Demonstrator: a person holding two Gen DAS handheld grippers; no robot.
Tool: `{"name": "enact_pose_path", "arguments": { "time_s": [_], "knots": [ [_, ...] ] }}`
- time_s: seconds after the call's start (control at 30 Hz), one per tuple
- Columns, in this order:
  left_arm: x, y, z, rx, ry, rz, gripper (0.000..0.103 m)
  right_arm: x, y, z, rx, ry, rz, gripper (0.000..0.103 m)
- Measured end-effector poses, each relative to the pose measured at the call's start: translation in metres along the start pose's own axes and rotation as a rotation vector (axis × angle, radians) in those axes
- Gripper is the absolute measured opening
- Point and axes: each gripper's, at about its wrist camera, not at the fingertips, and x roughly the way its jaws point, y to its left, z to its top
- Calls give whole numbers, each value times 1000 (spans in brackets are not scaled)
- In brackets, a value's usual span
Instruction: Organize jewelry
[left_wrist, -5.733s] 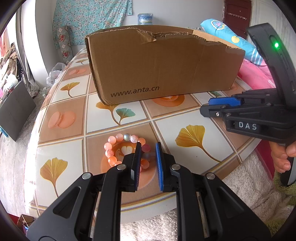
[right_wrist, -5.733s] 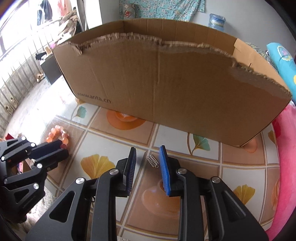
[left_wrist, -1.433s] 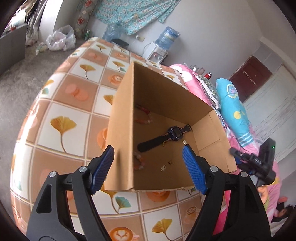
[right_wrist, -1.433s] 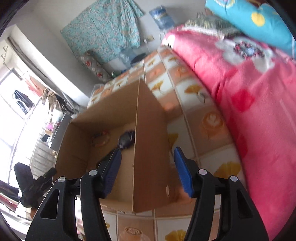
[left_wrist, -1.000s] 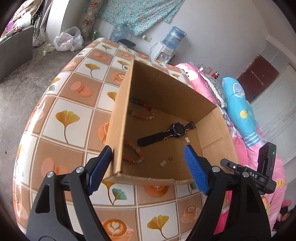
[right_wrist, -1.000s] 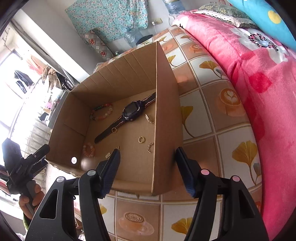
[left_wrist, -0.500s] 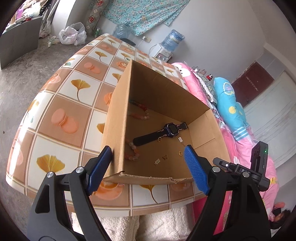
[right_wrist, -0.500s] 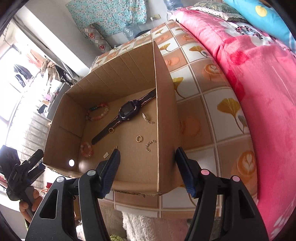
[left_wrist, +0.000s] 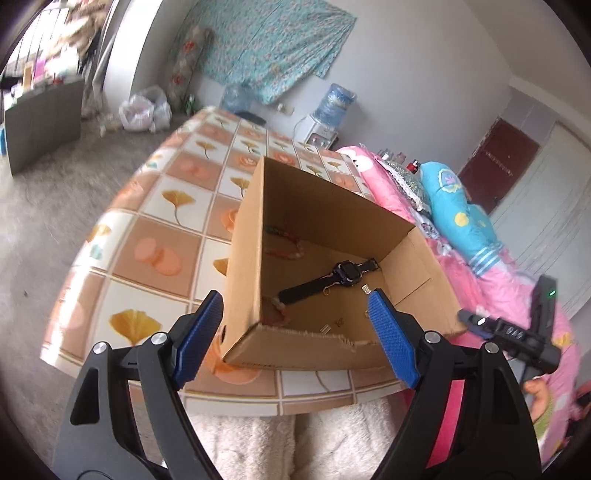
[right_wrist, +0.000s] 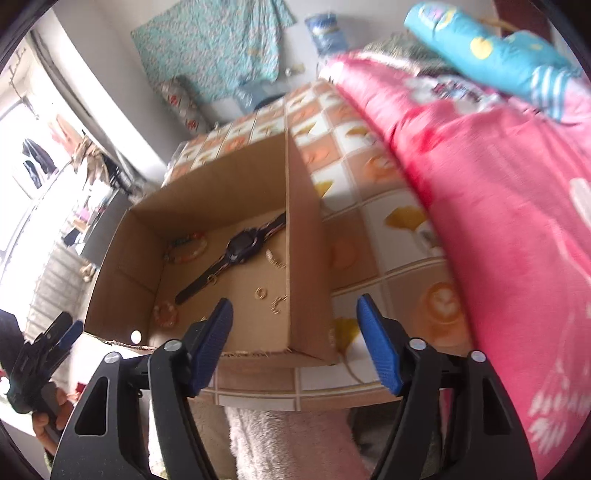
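The jewelry lies in the cardboard box (left_wrist: 413, 258) on the counter (left_wrist: 155, 251): a stiff watch (right_wrist: 240, 251) at centre, light slippery rings (right_wrist: 260, 292) toward 5 o'clock, best pinched edgewise. Both the left gripper (left_wrist: 295, 336) and right gripper (right_wrist: 295, 339) are seen with fingers spread, nothing held.

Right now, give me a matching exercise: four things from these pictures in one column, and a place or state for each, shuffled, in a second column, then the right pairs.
Things:
1. watch
2. cardboard box
3. left tongs
4. pink blanket

Places or states:
A. open, gripping nothing
B. lying across the box floor
C. beside the table, right of it in the right wrist view
D. standing on the tiled table, top open

Pairs: 1-B, 2-D, 3-A, 4-C
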Motion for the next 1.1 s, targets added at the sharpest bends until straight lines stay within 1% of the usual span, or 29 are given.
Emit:
{"name": "enact_pose_path", "arguments": {
  "time_s": [0.03,0.07,0.1,0.13,0.17,0.2,0.23,0.3,0.4,0.5,0.63,0.7,0.77,0.8,0.87,1.0,1.1],
  "knots": [
    [-5,-5,-3,27,-4,21,78,-8,0,-2,-9,-26,-18,71],
    [-11,-12,-7,65,-9,52,79,-19,3,-7,-29,-58,-42,75],
    [-16,-20,-13,111,-16,89,81,-28,6,-12,-53,-89,-61,80],
    [-19,-25,-16,136,-18,109,85,-34,9,-17,-77,-112,-72,83],
    [-22,-30,-21,165,-19,129,86,-39,12,-22,-100,-125,-76,87],
    [-24,-36,-25,185,-18,146,86,-41,18,-28,-128,-129,-81,89],
    [-25,-40,-29,196,-20,161,89,-41,20,-32,-149,-126,-87,90],
    [-27,-47,-34,206,-18,190,90,-38,30,-41,-199,-108,-104,93],
    [-23,-56,-41,219,-17,244,92,-31,44,-50,-262,-72,-114,94],
    [-17,-65,-44,252,-29,348,92,-28,59,-55,-285,-63,-99,96],
    [-6,-76,-44,307,-8,414,92,-22,75,-54,-303,-52,-110,96],
    [0,-79,-43,319,18,418,92,-18,81,-53,-297,-33,-124,96],
    [9,-79,-41,302,95,415,92,-15,85,-53,-300,-20,-120,96],
    [13,-77,-40,283,128,399,92,-14,87,-52,-304,-17,-123,96],
    [18,-75,-40,252,158,379,92,-9,90,-51,-314,-8,-138,96],
    [27,-70,-40,211,219,368,92,-2,96,-53,-323,14,-149,96],
    [27,-71,-38,201,231,363,92,4,96,-53,-321,24,-156,96]
  ]
}}
